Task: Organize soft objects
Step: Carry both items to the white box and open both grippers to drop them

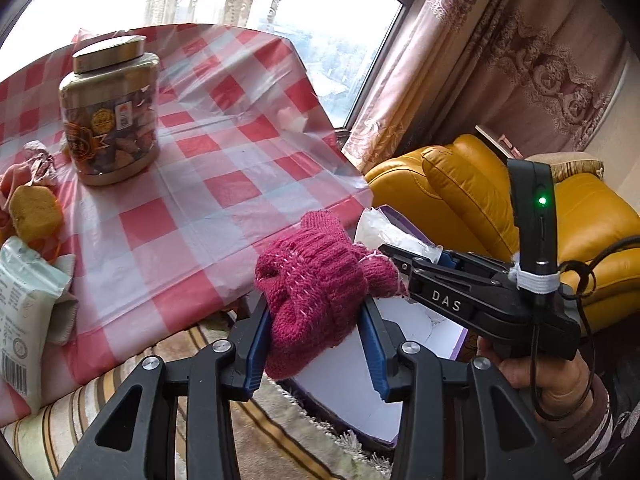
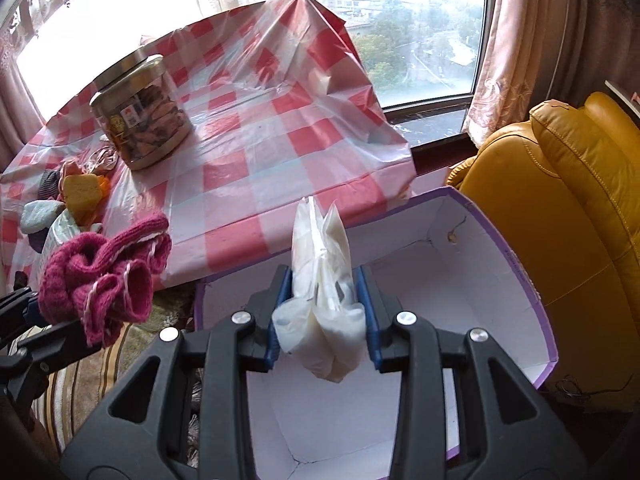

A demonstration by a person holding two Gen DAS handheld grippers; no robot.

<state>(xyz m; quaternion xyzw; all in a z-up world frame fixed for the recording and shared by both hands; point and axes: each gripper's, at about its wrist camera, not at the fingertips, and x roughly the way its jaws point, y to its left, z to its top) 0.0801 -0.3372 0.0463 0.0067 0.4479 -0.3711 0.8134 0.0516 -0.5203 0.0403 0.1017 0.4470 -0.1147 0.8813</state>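
The left edge of both views crowds and cuts off a heap of small things on the desk (image 1: 224, 128): a yellow sponge (image 1: 34, 212), a pale printed packet (image 1: 20, 304) running out of frame, and pinkish bits behind them that may be cloth, too blurred to name. The left wrist view sees the white box (image 1: 348, 392) only as a slice of floor and purple rim beneath its load, with the rest hidden; the right wrist view opens it out, showing the box's white inside and purple-edged walls standing on the floor between the desk's near edge and the yellow leather armchair (image 2: 568, 208). Only the left view shows the person's hand (image 1: 536, 376) on the handle of the right gripper (image 1: 394, 254), with a green light on its upright part. The gold-lidded jar (image 1: 110, 112) of snacks stands on the checked cloth in both. The left gripper (image 1: 320, 320) has its blue-padded jaws clamped on the crimson knitted glove (image 1: 312, 280), which bunches up above and below the pads and hangs past the desk's edge, over the near part of the box. The right gripper's jaws are pressed on a soft white plastic-wrapped packet (image 2: 320, 292), folded upright between the pads, its top rising above them and its lower end drooping over the box's open interior.
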